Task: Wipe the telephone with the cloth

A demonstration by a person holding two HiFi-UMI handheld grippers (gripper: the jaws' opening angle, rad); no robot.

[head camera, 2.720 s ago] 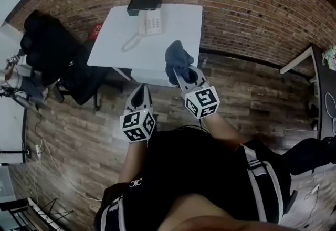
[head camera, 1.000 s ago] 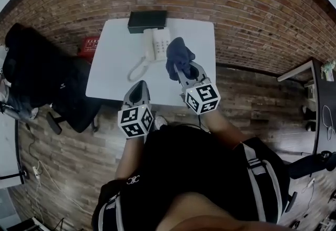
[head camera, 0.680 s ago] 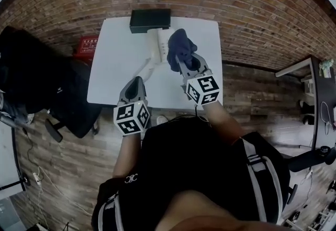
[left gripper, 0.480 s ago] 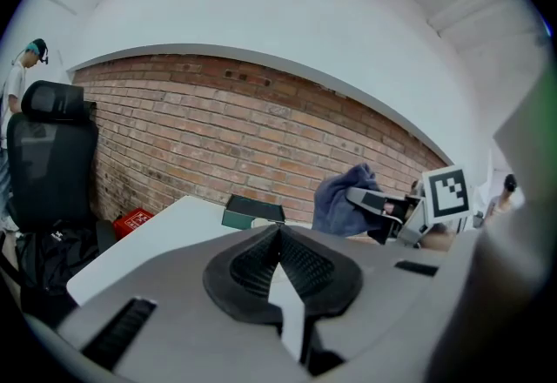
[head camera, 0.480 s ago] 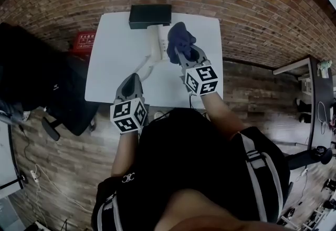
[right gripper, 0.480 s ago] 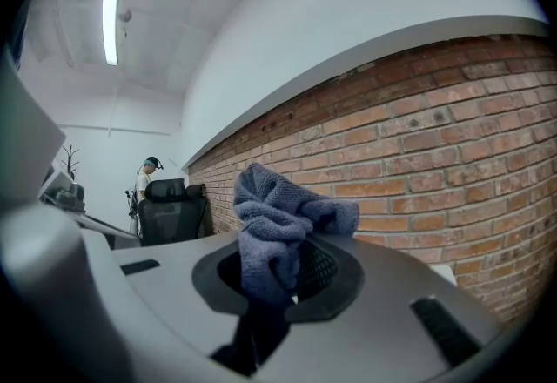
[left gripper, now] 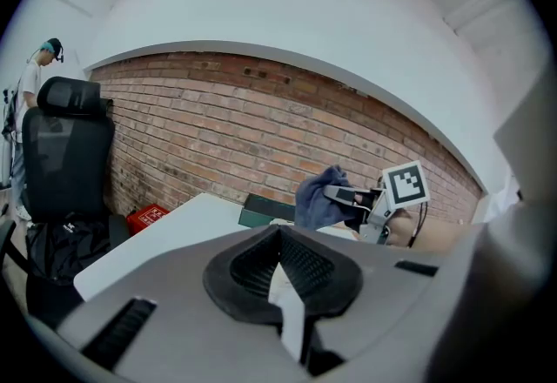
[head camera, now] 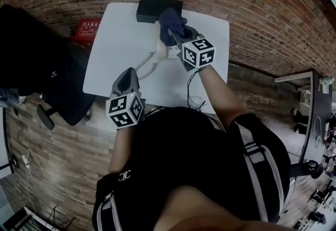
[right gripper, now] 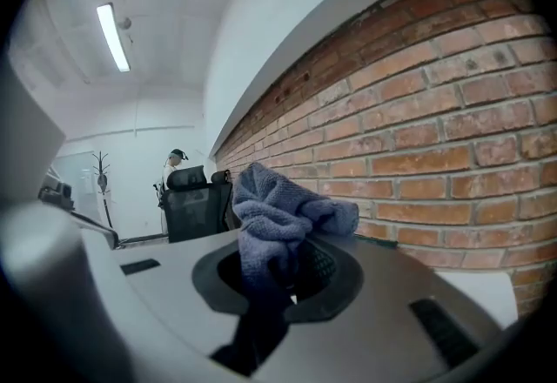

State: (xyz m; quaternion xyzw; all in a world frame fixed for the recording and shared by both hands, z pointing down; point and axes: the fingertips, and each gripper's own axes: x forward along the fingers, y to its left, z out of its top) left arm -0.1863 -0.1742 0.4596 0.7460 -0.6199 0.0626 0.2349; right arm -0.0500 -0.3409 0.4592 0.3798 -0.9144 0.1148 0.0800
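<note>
- The right gripper [head camera: 177,35] clenches a crumpled dark blue cloth [head camera: 169,21] above the white corded telephone [head camera: 161,49], at the white table's [head camera: 115,30] 12 o'clock.
- The left gripper [head camera: 129,73], closed on nothing, waits at 6 o'clock.
- Likely the approach step; next, lower the cloth onto the telephone.

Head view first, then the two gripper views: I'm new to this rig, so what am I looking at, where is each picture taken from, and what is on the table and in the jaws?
There is no robot here. A person holds a two-jaw gripper in each hand, and the marker cubes are part of the grippers. The head view looks down from the person's head. The other two cameras ride on the grippers and look along their jaws. On the white table are a white corded telephone and a flat black box. The right gripper is shut on a crumpled dark blue cloth, held at the telephone; whether they touch cannot be told. The left gripper is shut and empty, over the table's near edge.
</note>
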